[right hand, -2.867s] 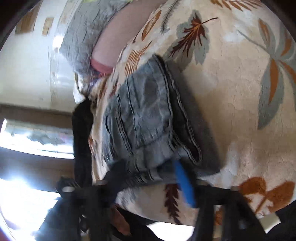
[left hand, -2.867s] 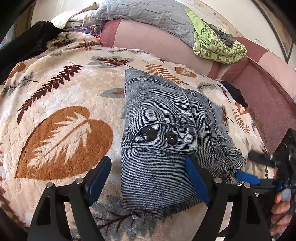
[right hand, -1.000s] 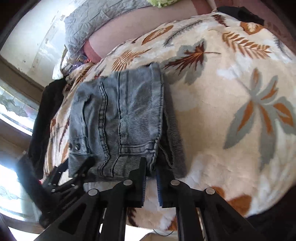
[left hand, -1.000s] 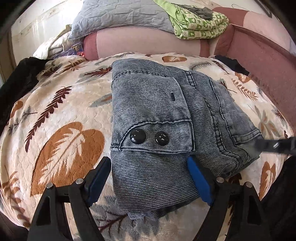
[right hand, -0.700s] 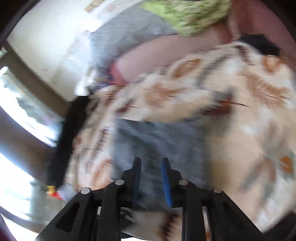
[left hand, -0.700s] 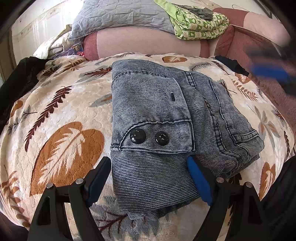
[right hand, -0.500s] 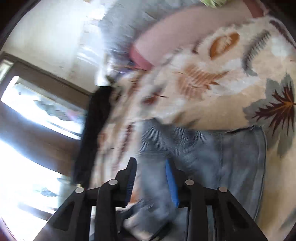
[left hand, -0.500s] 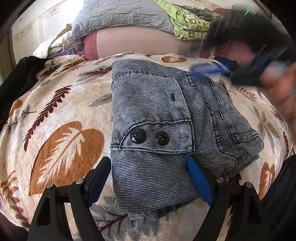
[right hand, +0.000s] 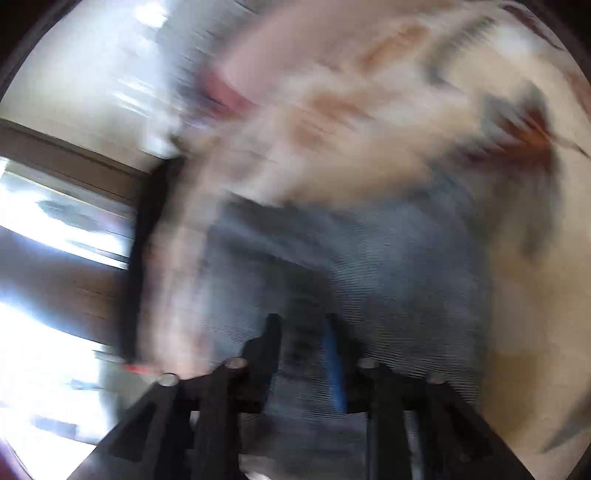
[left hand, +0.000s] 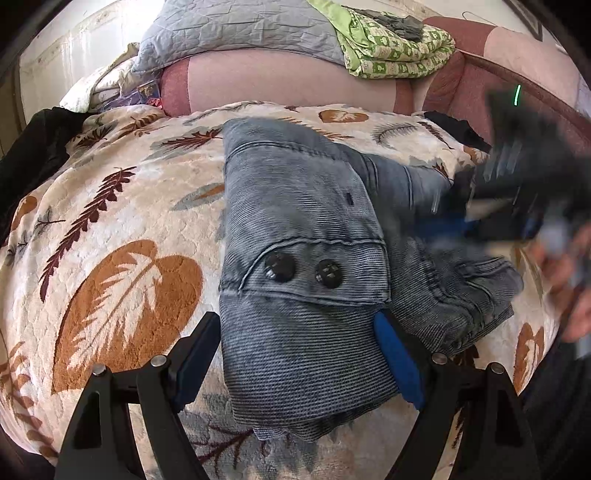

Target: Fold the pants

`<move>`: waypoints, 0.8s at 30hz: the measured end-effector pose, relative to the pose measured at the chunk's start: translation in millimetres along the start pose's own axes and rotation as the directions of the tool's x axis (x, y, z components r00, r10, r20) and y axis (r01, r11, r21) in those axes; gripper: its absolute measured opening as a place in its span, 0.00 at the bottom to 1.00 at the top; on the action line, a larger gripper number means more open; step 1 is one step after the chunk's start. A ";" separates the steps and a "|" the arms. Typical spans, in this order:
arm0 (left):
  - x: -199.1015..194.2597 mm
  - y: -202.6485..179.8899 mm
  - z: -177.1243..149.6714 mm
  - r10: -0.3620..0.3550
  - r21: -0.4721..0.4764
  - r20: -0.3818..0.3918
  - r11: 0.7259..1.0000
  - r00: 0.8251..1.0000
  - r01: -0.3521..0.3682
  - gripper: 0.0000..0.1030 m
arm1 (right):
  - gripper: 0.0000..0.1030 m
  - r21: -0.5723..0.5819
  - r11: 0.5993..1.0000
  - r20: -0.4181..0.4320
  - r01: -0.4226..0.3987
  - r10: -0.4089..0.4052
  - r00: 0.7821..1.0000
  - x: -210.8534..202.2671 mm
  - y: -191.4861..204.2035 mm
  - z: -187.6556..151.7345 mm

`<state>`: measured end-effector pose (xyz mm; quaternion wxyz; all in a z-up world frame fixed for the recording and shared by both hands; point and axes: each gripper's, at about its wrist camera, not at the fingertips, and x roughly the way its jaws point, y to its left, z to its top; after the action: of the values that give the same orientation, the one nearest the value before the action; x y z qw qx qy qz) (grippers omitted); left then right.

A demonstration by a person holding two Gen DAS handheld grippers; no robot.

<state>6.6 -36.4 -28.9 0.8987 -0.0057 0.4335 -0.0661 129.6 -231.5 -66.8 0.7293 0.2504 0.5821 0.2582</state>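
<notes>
**Folded pants on bed; right unit blurred above them**

The left wrist view was sharp. It showed the folded denim pants [left hand: 306, 266] lying on a leaf-patterned blanket [left hand: 122, 229] that covered the bed, with two dark buttons [left hand: 303, 269] facing up on a flap. The left hand-held gripper [left hand: 295, 358] stood with its jaws wide apart, one finger on each side of the near end of the folded bundle; the blue pad on the right finger [left hand: 397, 360] lay against the fabric edge, while the left finger sat just beside the other edge. No squeeze on the cloth was evident. Beyond the bed, a grey quilted pillow [left hand: 240, 29] and a green patterned cloth [left hand: 391, 48] rested on a pink bolster [left hand: 277, 85].

Only this view showed the right hand-held gripper [left hand: 443, 225] from outside: a smeared dark shape with a blue tip over the right part of the pants, and a blurred hand [left hand: 565, 273] behind it.

The right wrist view was heavily smeared. It showed what the other could not: the right unit's fingers [right hand: 334, 365] close together and closing, with striped denim [right hand: 406, 266] below them. Whether cloth lay between the pads could not be told. A bright window [right hand: 44, 221] appeared at the left.
</notes>
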 end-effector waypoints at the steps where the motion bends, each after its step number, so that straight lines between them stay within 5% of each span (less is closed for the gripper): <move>1: -0.9 -0.3 -0.2 0.002 0.000 0.006 1.000 1.000 -0.002 0.83 | 0.01 0.059 0.998 0.018 -0.025 0.024 1.000 -4.4 -12.0 -1.2; 3: -2.4 -1.2 -1.4 0.008 0.005 0.012 1.000 1.000 -0.008 0.83 | 0.01 0.104 0.995 0.013 -0.013 0.012 1.000 -13.1 -13.6 -2.1; 5: -2.1 -0.8 -0.9 0.009 0.000 0.010 1.000 1.000 -0.009 0.83 | 0.08 0.030 0.999 0.022 0.032 -0.033 0.999 -24.1 11.6 -1.2; 10: -2.4 -1.8 -1.1 0.011 -0.002 0.011 1.000 1.000 -0.011 0.83 | 0.17 -0.140 0.978 -0.025 -0.152 0.150 0.988 -32.6 82.9 12.8; 12: -2.4 -2.0 -1.1 0.009 -0.004 0.010 1.000 1.000 -0.009 0.83 | 0.47 -0.165 0.973 -0.062 -0.163 0.155 0.986 -20.7 93.1 12.5; 14: -2.5 -2.2 -1.2 0.007 -0.005 0.010 1.000 1.000 -0.007 0.83 | 0.62 -0.180 0.976 -0.112 -0.119 0.099 0.989 2.0 87.3 12.9; 16: -1.8 -2.7 -1.2 0.005 -0.003 0.007 1.000 1.000 -0.005 0.83 | 0.48 -0.152 0.988 -0.168 0.030 -0.056 0.984 34.2 61.8 12.9; 19: -2.5 -1.9 -1.0 0.005 -0.003 0.008 1.000 1.000 -0.005 0.83 | 0.44 -0.096 0.995 -0.154 -0.031 0.016 0.988 27.9 48.1 12.7; 24: -2.8 -1.3 -0.8 0.006 0.000 0.009 1.000 1.000 -0.006 0.83 | 0.46 -0.097 0.995 -0.163 -0.004 -0.012 0.987 25.3 59.1 15.0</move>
<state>4.1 -37.3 -27.1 0.9009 -0.0045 0.4293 -0.0634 144.0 -171.8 -42.7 0.6910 0.1915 0.6270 0.3044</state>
